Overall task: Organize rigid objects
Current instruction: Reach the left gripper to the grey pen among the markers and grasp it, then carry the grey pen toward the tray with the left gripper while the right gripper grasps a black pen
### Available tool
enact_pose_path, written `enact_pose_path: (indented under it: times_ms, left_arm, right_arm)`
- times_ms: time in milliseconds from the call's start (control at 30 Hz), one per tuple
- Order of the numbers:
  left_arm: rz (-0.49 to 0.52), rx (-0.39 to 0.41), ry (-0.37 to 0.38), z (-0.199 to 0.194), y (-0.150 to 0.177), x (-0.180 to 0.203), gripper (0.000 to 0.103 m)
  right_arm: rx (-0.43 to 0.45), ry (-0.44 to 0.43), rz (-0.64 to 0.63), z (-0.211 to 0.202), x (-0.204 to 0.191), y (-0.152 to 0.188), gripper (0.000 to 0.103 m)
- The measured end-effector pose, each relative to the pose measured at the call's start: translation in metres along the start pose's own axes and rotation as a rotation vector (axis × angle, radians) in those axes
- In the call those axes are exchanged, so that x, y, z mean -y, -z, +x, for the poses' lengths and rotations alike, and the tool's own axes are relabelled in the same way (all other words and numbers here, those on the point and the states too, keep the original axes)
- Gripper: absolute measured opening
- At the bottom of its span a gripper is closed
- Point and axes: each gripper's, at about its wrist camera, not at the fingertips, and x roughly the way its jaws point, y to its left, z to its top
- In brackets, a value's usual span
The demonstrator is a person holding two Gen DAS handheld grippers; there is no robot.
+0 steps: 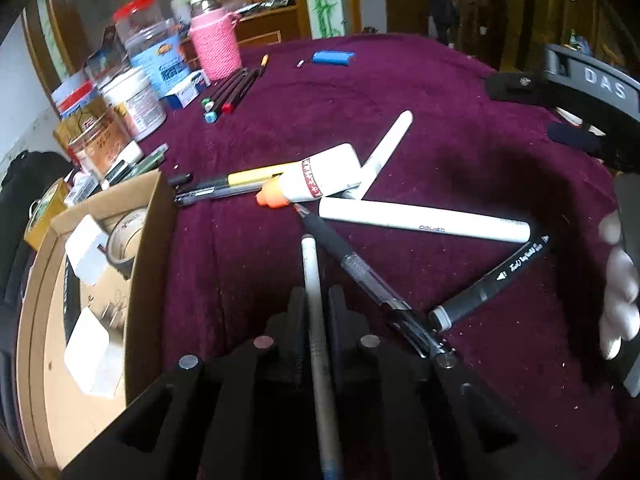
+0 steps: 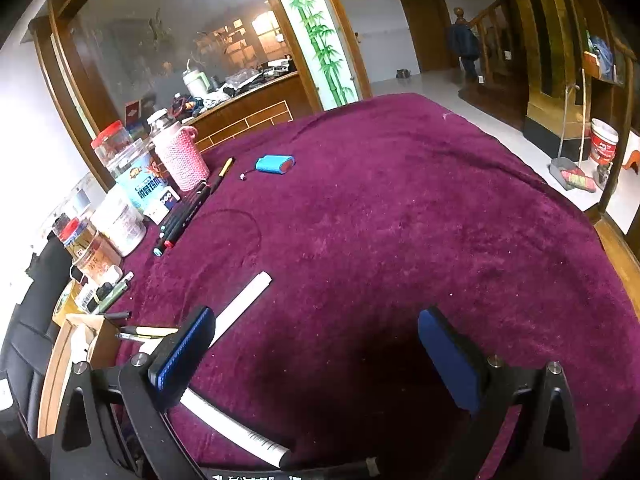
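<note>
My left gripper is shut on a thin white pen that sticks forward between its black fingers. Ahead of it on the purple cloth lies a heap: a black gel pen, a white marker, a second white marker, a white glue tube with an orange cap, a yellow-barrelled pen and a black brush marker. My right gripper stands open above bare cloth, its blue pads wide apart. A white marker lies beside its left finger; another white marker lies below it.
A cardboard box with tape and white adapters stands at the left. Jars, a pink knitted bottle and a row of markers line the back left. A blue case lies far back. A gloved hand is at the right edge.
</note>
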Motion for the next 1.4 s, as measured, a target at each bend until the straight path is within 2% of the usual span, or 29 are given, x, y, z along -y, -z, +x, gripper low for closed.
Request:
enact_pose_path:
  times_ms: [67, 133, 200, 300, 333, 367, 433, 533, 567, 633, 667, 733, 800, 967, 1000, 1033, 1067, 1233, 1400]
  left_arm:
    - [-0.045, -0.004, 0.045, -0.003, 0.003, -0.008, 0.007]
    - [-0.092, -0.001, 0.121, -0.012, 0.008, -0.018, 0.007]
    - [-0.108, 0.033, 0.135, -0.027, 0.013, -0.025, 0.007]
    - [-0.180, 0.076, 0.215, -0.056, 0.025, -0.044, 0.007]
    - [-0.191, 0.090, 0.227, -0.064, 0.028, -0.049, 0.007]
    - [-0.204, 0.106, 0.241, -0.073, 0.033, -0.055, 0.007]
    - [-0.236, 0.146, 0.277, -0.093, 0.044, -0.071, 0.007]
    - [-0.268, 0.188, 0.297, -0.114, 0.058, -0.095, 0.007]
    - [-0.281, 0.204, 0.297, -0.120, 0.063, -0.106, 0.007]
    - [-0.314, 0.216, 0.305, -0.123, 0.072, -0.123, 0.007]
    - [-0.334, 0.222, 0.317, -0.124, 0.077, -0.131, 0.007]
    - [-0.364, 0.231, 0.311, -0.126, 0.087, -0.148, 0.007]
    - [-0.384, 0.235, 0.293, -0.128, 0.095, -0.162, 0.007]
    - [-0.459, 0.232, 0.289, -0.125, 0.108, -0.196, 0.007]
    - [-0.471, 0.234, 0.284, -0.126, 0.109, -0.202, 0.007]
    - [-0.477, 0.239, 0.281, -0.126, 0.110, -0.205, 0.007]
    - [-0.482, 0.247, 0.279, -0.127, 0.110, -0.208, 0.007]
    - [-0.523, 0.234, 0.298, -0.118, 0.115, -0.225, 0.007]
    - [-0.515, 0.202, 0.255, -0.111, 0.111, -0.243, 0.007]
  right_arm:
    - [0.004, 0.000, -0.033, -0.001, -0.006, 0.001, 0.102]
    - [0.021, 0.008, -0.095, -0.002, -0.016, 0.004, 0.102]
    - [0.025, 0.004, -0.146, -0.003, -0.025, 0.009, 0.102]
    - [0.030, -0.026, -0.221, -0.010, -0.042, 0.015, 0.098]
    - [0.011, -0.046, -0.238, -0.013, -0.050, 0.017, 0.094]
    - [-0.014, -0.086, -0.251, -0.016, -0.057, 0.020, 0.085]
    - [-0.084, -0.175, -0.310, -0.023, -0.083, 0.031, 0.077]
    - [-0.166, -0.211, -0.412, -0.022, -0.118, 0.049, 0.070]
    - [-0.195, -0.209, -0.446, -0.018, -0.128, 0.056, 0.068]
    - [-0.221, -0.142, -0.535, -0.007, -0.147, 0.071, 0.066]
    - [-0.228, -0.088, -0.579, 0.001, -0.154, 0.078, 0.062]
    - [-0.263, -0.039, -0.616, 0.019, -0.159, 0.086, 0.053]
    - [-0.283, -0.001, -0.612, 0.035, -0.158, 0.088, 0.050]
    - [-0.303, -0.044, -0.522, 0.041, -0.149, 0.077, 0.039]
    - [-0.304, -0.045, -0.518, 0.040, -0.149, 0.077, 0.034]
    - [-0.305, -0.047, -0.512, 0.040, -0.150, 0.077, 0.018]
    - [-0.310, -0.060, -0.497, 0.041, -0.149, 0.075, 0.012]
    - [-0.328, -0.139, -0.386, 0.034, -0.145, 0.072, 0.011]
    - [-0.315, -0.308, -0.276, 0.007, -0.157, 0.063, 0.012]
